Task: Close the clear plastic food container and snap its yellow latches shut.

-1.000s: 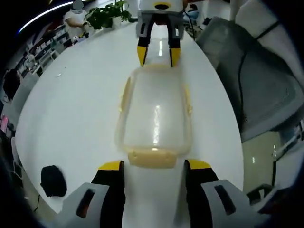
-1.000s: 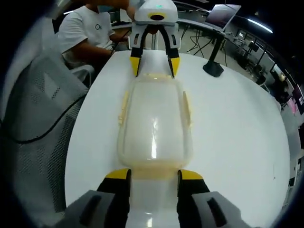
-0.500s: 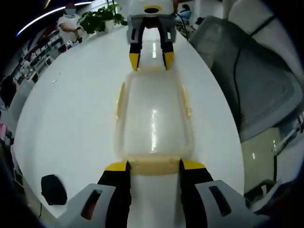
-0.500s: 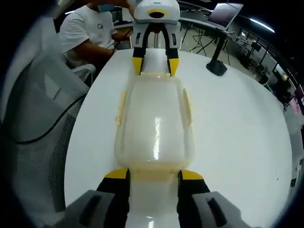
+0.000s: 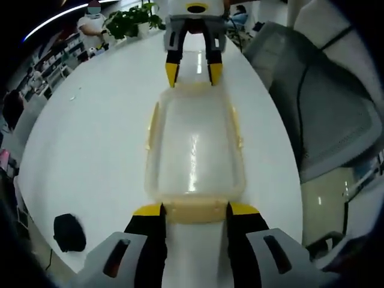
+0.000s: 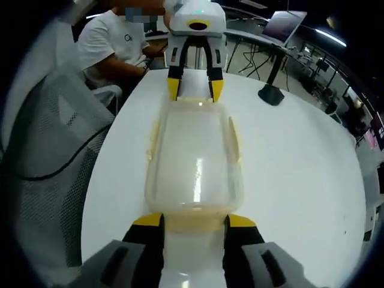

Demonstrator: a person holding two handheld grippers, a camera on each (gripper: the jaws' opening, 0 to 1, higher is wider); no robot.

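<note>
the clear plastic food container [image 5: 195, 147] lies lengthwise on the white table [image 5: 90, 156], lid seated on top, at the centre of both views. the two tools face each other across its long axis, which reads as a bracing arrangement: one end is steadied while the other end's latch is worked.

in the left gripper view the left gripper [image 5: 194, 210] sits at 6 o'clock, jaws spread to either side of the near end latch [image 5: 195, 210]; whether they press it cannot be told. the right gripper [image 5: 193, 73] stands at 12 o'clock, jaws apart at the far end.

in the right gripper view the right gripper [image 6: 194, 222] likewise straddles its own end latch [image 6: 195, 223].

the side latches [image 6: 153, 143] at 9 and 3 o'clock appear flared outward, judged not yet snapped.

contents: nothing discernible through the cloudy lid; likely empty.

a grey mesh chair [image 6: 54, 156] stands beside the table.
</note>
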